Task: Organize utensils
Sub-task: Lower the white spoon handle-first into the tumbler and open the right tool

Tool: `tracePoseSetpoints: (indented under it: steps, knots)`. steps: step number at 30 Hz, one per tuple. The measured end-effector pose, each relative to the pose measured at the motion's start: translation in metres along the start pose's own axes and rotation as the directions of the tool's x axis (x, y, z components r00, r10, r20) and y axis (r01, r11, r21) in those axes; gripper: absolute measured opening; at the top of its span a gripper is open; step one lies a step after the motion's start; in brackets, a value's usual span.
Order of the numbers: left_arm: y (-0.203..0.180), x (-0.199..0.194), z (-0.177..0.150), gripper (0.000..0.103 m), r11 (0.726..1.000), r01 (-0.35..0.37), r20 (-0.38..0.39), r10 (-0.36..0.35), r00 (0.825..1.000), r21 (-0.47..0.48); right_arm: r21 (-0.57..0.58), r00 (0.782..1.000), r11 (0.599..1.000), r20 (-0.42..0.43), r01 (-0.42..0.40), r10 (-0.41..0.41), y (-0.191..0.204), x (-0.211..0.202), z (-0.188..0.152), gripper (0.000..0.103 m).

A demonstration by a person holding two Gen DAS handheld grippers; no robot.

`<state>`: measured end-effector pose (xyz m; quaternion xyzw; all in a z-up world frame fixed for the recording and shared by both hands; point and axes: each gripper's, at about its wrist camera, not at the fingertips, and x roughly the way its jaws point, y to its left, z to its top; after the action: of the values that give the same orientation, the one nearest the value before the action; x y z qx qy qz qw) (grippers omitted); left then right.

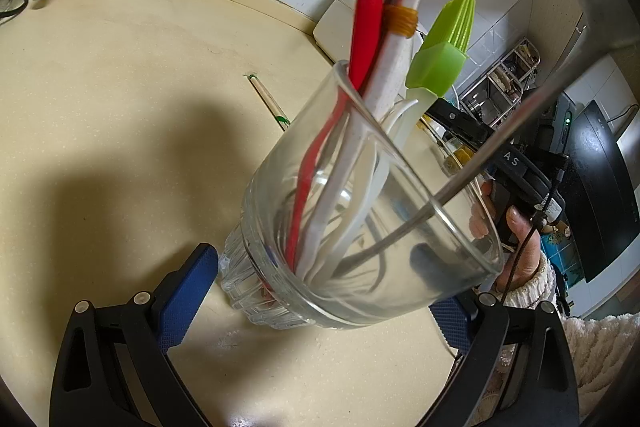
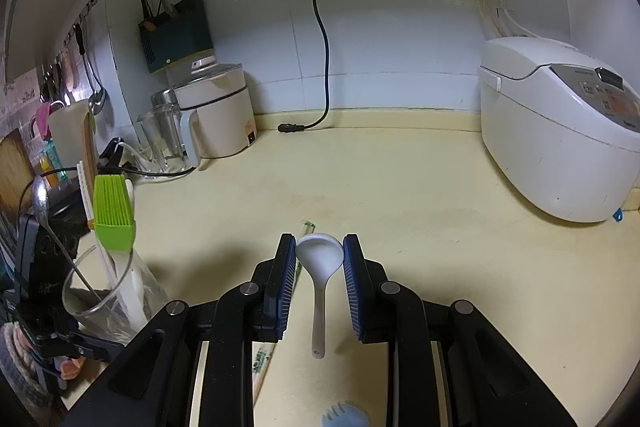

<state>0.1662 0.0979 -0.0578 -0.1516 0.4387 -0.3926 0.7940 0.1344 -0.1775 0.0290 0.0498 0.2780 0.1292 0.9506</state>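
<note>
White ceramic, the soup spoon (image 2: 320, 269) sits with its bowl pinched between the blue pads of the right gripper (image 2: 320, 259), handle trailing back toward the camera just above the counter (image 2: 420, 227); gripped at its widest part, it probably won't swing, which should make it easier to steer toward the glass (image 1: 360, 227). That glass is clamped between the fingers of the left gripper (image 1: 320, 291) and tipped so its mouth faces the right hand, seemingly to offer an easy way in. It already holds a red spatula (image 1: 366, 15), a speckled white utensil (image 1: 396, 59), a green silicone brush (image 1: 444, 47) and a steel spoon (image 1: 500, 143), whose crowded handles could block the newcomer. Wrapped chopsticks (image 2: 296, 269) lie on the counter beside the left finger, apparently unsorted. A rice cooker (image 2: 560, 131), a kettle (image 2: 216, 107) and a loose power cord (image 2: 320, 27) stand well apart.
</note>
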Motion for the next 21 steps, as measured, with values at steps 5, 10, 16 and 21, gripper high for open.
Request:
tracePoseSetpoints:
  steps: [5, 10, 16, 21]
  knots:
    - [0.0, 0.0, 0.0, 0.099, 1.0, 0.0, 0.0, 0.0, 1.0, 0.0, 0.009, 0.999, 1.0, 0.041, -0.012, 0.012, 0.004, -0.013, 0.007, 0.024]
    - [0.0, 0.0, 0.0, 0.099, 1.0, 0.0, 0.0, 0.0, 1.0, 0.0, -0.007, 0.99, 0.998, 0.123, -0.067, 0.067, 0.023, -0.04, 0.024, 0.024]
    - [0.0, 0.0, 0.0, 0.099, 1.0, 0.0, 0.0, 0.0, 1.0, 0.0, -0.027, 0.962, 0.983, 0.201, -0.181, 0.183, 0.047, -0.071, 0.048, 0.024]
    - [0.0, 0.0, 0.0, 0.099, 1.0, 0.0, 0.0, 0.0, 1.0, 0.0, -0.034, 0.922, 0.962, 0.277, -0.272, 0.27, 0.061, -0.092, 0.072, 0.024]
